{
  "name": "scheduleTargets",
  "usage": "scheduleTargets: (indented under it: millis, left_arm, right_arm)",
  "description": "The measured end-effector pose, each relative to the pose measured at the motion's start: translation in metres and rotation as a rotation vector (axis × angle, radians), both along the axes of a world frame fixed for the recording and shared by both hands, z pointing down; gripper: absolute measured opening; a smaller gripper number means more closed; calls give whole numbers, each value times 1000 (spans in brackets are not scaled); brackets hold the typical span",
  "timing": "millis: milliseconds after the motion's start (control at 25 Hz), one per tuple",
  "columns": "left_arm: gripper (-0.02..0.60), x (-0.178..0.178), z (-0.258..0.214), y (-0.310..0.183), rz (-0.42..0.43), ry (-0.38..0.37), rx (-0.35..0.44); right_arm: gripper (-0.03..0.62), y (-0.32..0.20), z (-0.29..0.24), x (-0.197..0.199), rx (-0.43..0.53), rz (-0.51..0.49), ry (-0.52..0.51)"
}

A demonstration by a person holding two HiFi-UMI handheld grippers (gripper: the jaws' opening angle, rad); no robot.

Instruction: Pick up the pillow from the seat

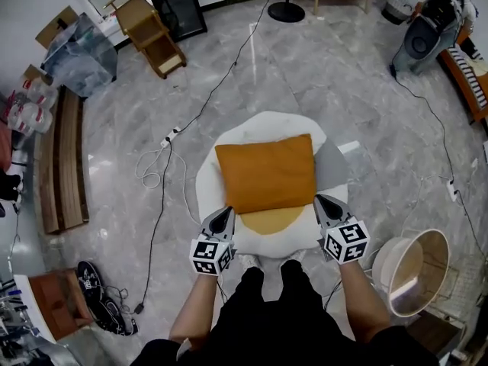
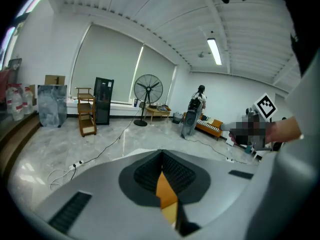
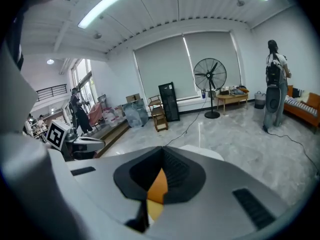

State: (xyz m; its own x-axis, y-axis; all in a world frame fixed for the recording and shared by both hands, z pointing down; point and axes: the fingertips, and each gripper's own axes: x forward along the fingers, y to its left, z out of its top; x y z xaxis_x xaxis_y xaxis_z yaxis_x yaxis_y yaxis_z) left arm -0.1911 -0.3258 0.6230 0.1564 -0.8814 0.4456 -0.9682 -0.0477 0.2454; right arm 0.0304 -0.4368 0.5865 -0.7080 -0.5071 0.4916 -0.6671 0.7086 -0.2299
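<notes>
An orange pillow (image 1: pixel 267 172) lies flat on a round white seat (image 1: pixel 263 124), over a yellow cushion (image 1: pixel 271 221). My left gripper (image 1: pixel 224 212) is at the pillow's near left corner, and my right gripper (image 1: pixel 319 200) is at its near right corner. Both are shut. In the left gripper view the jaws meet at the tip (image 2: pixel 161 156) with a wedge of the orange pillow (image 2: pixel 165 188) pinched between them. The right gripper view shows the same: a sliver of the pillow (image 3: pixel 157 184) sits between the closed jaws (image 3: pixel 161 154). The pillow still rests on the seat.
A power cable and socket strip (image 1: pixel 164 155) trail over the marble floor left of the seat. A wooden bench (image 1: pixel 61 166) stands at the far left, a wooden cart (image 1: pixel 152 33) at the back, and a round tub (image 1: pixel 412 269) at the near right. A person (image 3: pixel 274 86) stands far off.
</notes>
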Motion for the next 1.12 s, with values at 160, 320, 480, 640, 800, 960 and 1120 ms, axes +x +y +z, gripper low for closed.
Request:
scheduleTargets:
  millis: [160,320,480,640,800,960,1120]
  left_arm:
    - [12,2,38,-5,-13,1,-63]
    - [14,-9,74,-15,-34,38,-117]
    - [218,-14,112,-26,-35,97,-199]
    - [472,-30,167,-32,-143,120,-274]
    - [597,-45,229,-31,-202,154,-328]
    - [597,-54,287,-39,-206,159,-382]
    - [597,-59,338,-43,-215,166,-430]
  right_arm:
    - [6,-16,31,7,-23,-14,41]
    - [9,-31,74,8,-60,-20,71]
    - [201,-42,123,6,-163,-37,75]
    - [541,-63,182,10,-251,7,56]
    - [589,-75,245,17,-285,42,82]
    - [589,-85,318,26,-330,22,142]
    - [589,-94,389,36,-413,23,176]
